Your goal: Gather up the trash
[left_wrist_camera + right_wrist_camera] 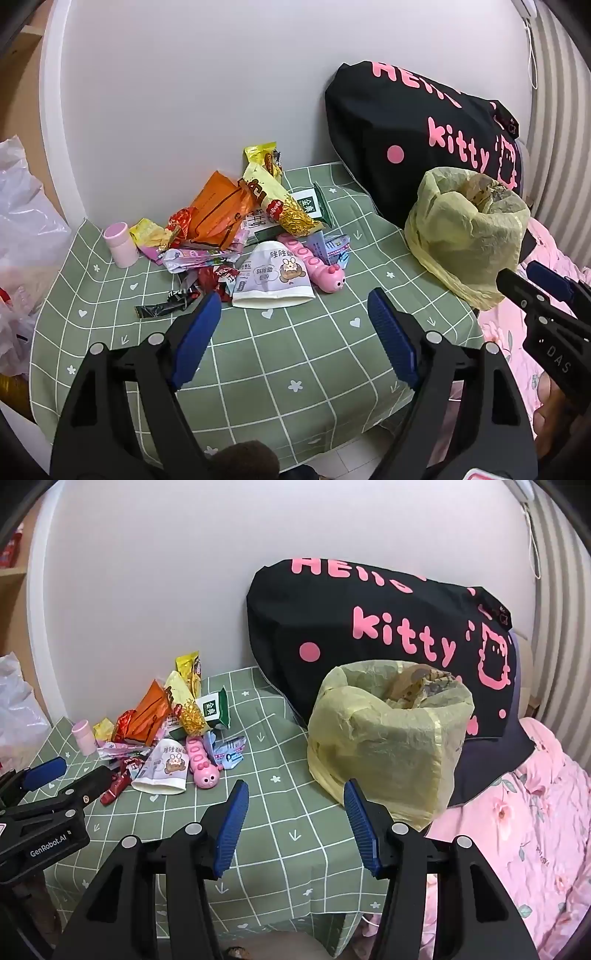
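A pile of snack wrappers point(225, 218) lies at the back of the green checked table point(295, 354), with a tipped paper cup point(271, 275) and a pink caterpillar toy point(314, 264) in front. A bin lined with a yellow bag point(467, 229) stands at the table's right edge. My left gripper point(295, 314) is open and empty, just short of the cup. My right gripper point(295, 805) is open and empty in front of the yellow-bag bin point(391, 738). The pile shows in the right wrist view point(162, 716) at the left.
A small pink bottle point(120, 243) stands left of the pile. A black Hello Kitty bag point(424, 147) leans on the wall behind the bin. A white plastic bag point(22, 221) hangs at the left. A pink floral blanket point(517, 830) lies right of the table.
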`<state>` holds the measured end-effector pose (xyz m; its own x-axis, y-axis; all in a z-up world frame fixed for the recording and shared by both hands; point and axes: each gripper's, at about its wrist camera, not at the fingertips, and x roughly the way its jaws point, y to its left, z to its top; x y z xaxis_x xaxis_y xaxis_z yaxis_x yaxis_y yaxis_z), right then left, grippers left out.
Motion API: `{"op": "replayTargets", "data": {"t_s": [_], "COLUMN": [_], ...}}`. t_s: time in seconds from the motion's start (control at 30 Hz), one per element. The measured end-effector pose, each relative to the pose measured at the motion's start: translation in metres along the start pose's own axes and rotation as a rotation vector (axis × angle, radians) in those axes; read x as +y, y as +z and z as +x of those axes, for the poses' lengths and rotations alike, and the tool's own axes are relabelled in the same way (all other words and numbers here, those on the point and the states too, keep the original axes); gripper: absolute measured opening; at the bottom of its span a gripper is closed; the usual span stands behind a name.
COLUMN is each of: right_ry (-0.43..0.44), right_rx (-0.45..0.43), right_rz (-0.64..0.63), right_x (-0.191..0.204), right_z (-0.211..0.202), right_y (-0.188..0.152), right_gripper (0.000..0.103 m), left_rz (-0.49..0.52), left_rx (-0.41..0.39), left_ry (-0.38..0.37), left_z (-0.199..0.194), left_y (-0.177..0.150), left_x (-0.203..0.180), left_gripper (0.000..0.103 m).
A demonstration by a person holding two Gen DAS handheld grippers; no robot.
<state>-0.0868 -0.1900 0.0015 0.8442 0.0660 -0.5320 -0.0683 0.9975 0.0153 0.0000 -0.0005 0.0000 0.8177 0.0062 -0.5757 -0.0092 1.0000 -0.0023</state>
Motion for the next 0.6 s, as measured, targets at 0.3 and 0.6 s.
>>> {"op": "replayTargets", "data": {"t_s": [0.3,0.6], "right_ry": [0.003,0.005], "right_rx": [-0.012,-0.018], "right_rz": [0.015,0.016], "right_x": [-0.001,-0.002], "right_z": [-0.001,0.0], "right_y": [0.007,0.01], "right_gripper": [0.051,0.051], "left_rz": [0.001,-0.001], "left_rx": [-0.009,-0.013], "left_ry": [0.007,0.0], "left_z": [0.0,-0.001], "left_y": [0.0,0.002], "left_x": [0.004,0.002], "left_gripper": [0.078,0.078]}}
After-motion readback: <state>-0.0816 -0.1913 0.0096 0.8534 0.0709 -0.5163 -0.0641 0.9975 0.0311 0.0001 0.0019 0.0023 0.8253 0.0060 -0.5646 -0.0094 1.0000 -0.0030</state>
